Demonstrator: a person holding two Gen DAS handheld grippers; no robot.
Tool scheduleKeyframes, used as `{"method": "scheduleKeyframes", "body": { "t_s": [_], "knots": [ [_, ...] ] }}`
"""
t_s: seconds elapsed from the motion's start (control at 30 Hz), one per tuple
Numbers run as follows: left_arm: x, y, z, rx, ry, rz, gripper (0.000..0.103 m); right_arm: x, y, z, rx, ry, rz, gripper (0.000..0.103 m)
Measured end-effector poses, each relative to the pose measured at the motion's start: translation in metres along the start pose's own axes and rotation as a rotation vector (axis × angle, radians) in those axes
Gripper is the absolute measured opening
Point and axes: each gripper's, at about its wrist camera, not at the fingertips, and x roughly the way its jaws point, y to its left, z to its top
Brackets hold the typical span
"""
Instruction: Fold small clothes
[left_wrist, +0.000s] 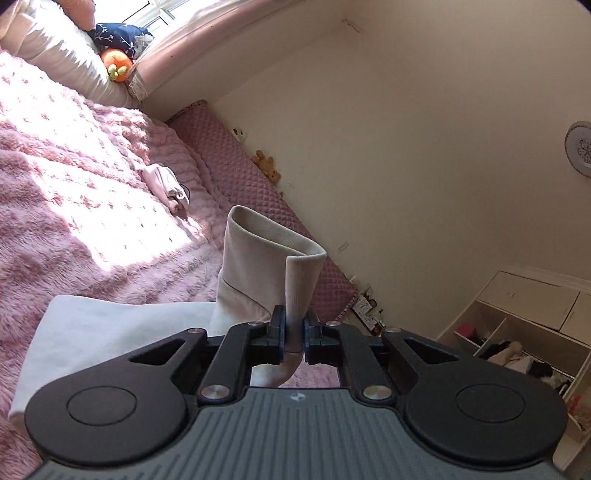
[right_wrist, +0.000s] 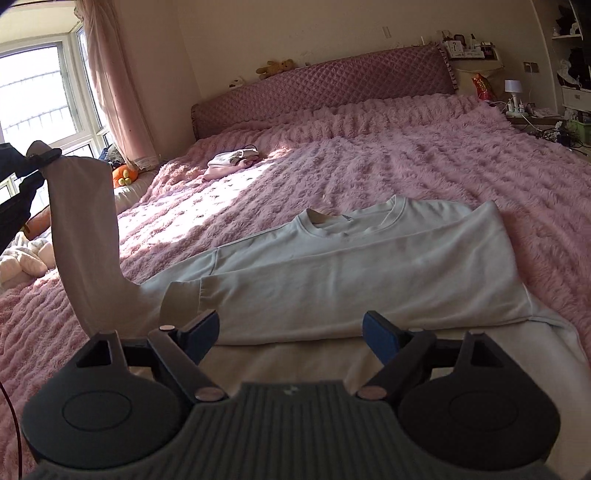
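A white long-sleeved sweatshirt (right_wrist: 369, 266) lies flat on the pink fluffy bedspread (right_wrist: 369, 166), neck toward the headboard. One sleeve is folded across its body, cuff (right_wrist: 181, 299) to the left. My left gripper (left_wrist: 293, 332) is shut on the cuff of the other sleeve (left_wrist: 266, 266) and holds it up above the bed. The raised sleeve (right_wrist: 85, 229) and the left gripper (right_wrist: 38, 157) show at the left of the right wrist view. My right gripper (right_wrist: 291, 332) is open and empty, low over the sweatshirt's hem.
A small pile of folded clothes (right_wrist: 232, 160) lies farther up the bed, also in the left wrist view (left_wrist: 168, 184). A quilted mauve headboard (right_wrist: 325, 88), orange plush toy (right_wrist: 123, 175), window with pink curtain (right_wrist: 114, 81), cluttered nightstand (right_wrist: 532, 114), and white cabinet (left_wrist: 524, 332) surround the bed.
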Motion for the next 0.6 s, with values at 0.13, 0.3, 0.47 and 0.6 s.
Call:
{"method": "scheduleKeyframes", "body": {
  "t_s": [0.13,0.3,0.47,0.6],
  "knots": [
    [0.052,-0.028,-0.062,0.010,0.131,-0.069,0.009,-0.019,-0.037,-0.002,0.028,-0.011,-0.036,0.081],
    [0.103,-0.031,-0.145,0.001,0.316,-0.095,0.009,-0.041,-0.082,-0.006,0.094,-0.016,-0.068,0.081],
    [0.138,-0.025,-0.229,0.112,0.535,-0.019,0.009,-0.057,-0.121,-0.011,0.146,-0.026,-0.111,0.081],
    [0.147,-0.023,-0.267,0.194,0.670,0.003,0.021,-0.058,-0.143,-0.011,0.175,-0.025,-0.144,0.081]
  ]
}}
